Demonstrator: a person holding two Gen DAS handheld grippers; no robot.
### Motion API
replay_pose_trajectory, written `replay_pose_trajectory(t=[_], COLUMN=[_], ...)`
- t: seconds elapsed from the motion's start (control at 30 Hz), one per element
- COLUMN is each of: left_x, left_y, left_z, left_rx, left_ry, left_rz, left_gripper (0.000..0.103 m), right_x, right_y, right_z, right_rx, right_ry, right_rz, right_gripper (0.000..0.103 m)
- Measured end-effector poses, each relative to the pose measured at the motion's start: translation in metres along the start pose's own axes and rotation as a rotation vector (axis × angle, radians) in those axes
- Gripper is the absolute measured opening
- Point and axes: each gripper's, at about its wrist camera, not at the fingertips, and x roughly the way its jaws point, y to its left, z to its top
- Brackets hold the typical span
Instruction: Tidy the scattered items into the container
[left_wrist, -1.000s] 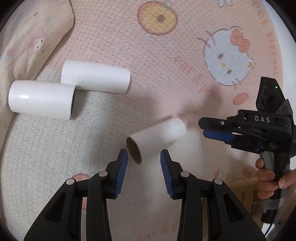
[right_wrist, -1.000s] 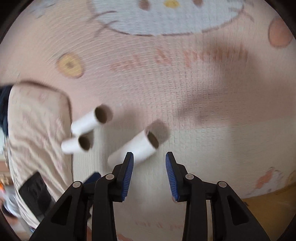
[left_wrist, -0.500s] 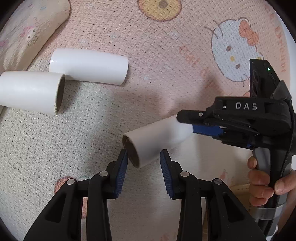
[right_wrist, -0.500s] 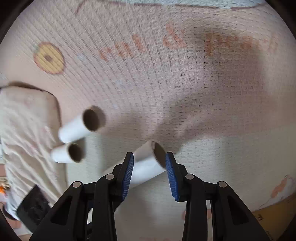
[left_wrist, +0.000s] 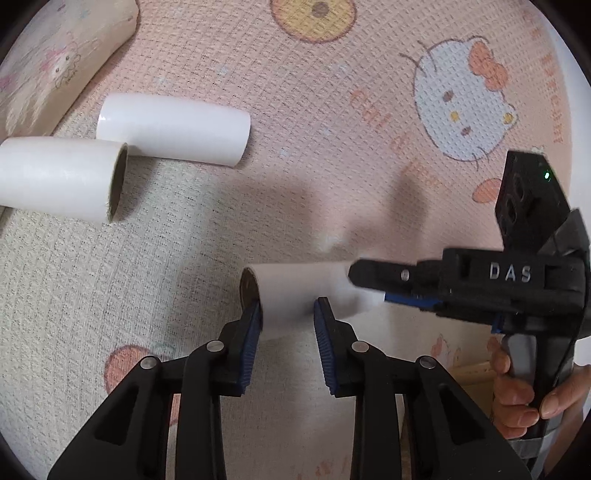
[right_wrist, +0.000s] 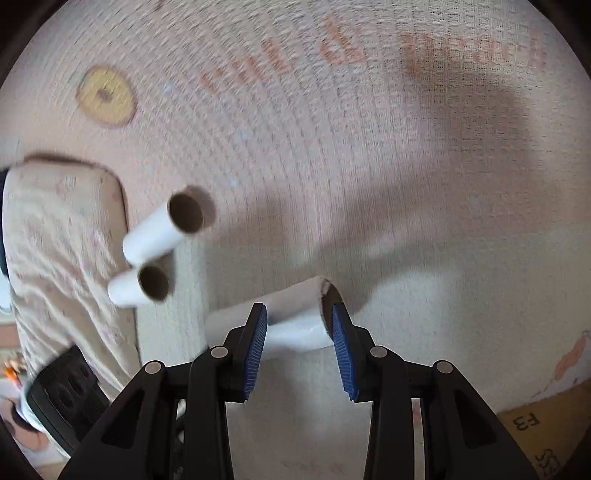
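A white paper roll with a brown core lies on the patterned mat. My left gripper is open, its blue pads on either side of the roll's near end. My right gripper reaches in from the right over the roll's other end. In the right wrist view the same roll sits between the open pads of my right gripper. Two more white rolls lie at the far left, also in the right wrist view.
A cream pillow lies at the upper left corner of the mat, also in the right wrist view. A cardboard box edge shows at the lower right. The pink mat carries cat and fruit prints.
Both grippers have moved in on the near roll from opposite ends. The roll now sits between the pads of each. The two far rolls have not moved.
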Motion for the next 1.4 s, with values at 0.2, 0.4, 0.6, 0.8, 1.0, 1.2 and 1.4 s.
replay_pose_trajectory(t=[0.2,0.4,0.6,0.8,1.0,1.2,1.4], left_x=[-0.006,-0.021,-0.042,-0.061,-0.067,-0.053,-0.037], left_y=[-0.003,0.000,-0.007,-0.014,-0.019,-0.027,-0.031], left_z=[-0.016,-0.044,-0.072,-0.091,-0.112,-0.122,-0.119], left_rx=[0.033,0.048,0.081,0.112,0.174,0.233,0.240], left_ry=[0.051,0.072,0.060,0.042,0.069,0.098,0.136], left_rz=[-0.046,-0.111,-0.143,-0.163,-0.149,-0.105,-0.116], left_gripper=[0.032,0.032,0.032,0.032,0.032,0.032,0.032], right_x=[-0.002,-0.017,-0.039,-0.064,-0.071,-0.057,-0.046], right_y=[-0.013,-0.016,-0.012,-0.014,-0.030,-0.027,-0.036], right_z=[-0.021,-0.054,-0.085,-0.125,-0.175,-0.207,-0.222], right_rx=[0.066,0.141,0.180,0.158,0.174,0.106,0.056], right_ry=[0.035,0.020,-0.021,-0.102,-0.157,-0.167,-0.173], right_rz=[0.052,0.085,0.025,0.011,0.011,-0.031,-0.061], right_gripper=[0.033,0.033,0.033,0.033,0.033,0.033,0.033])
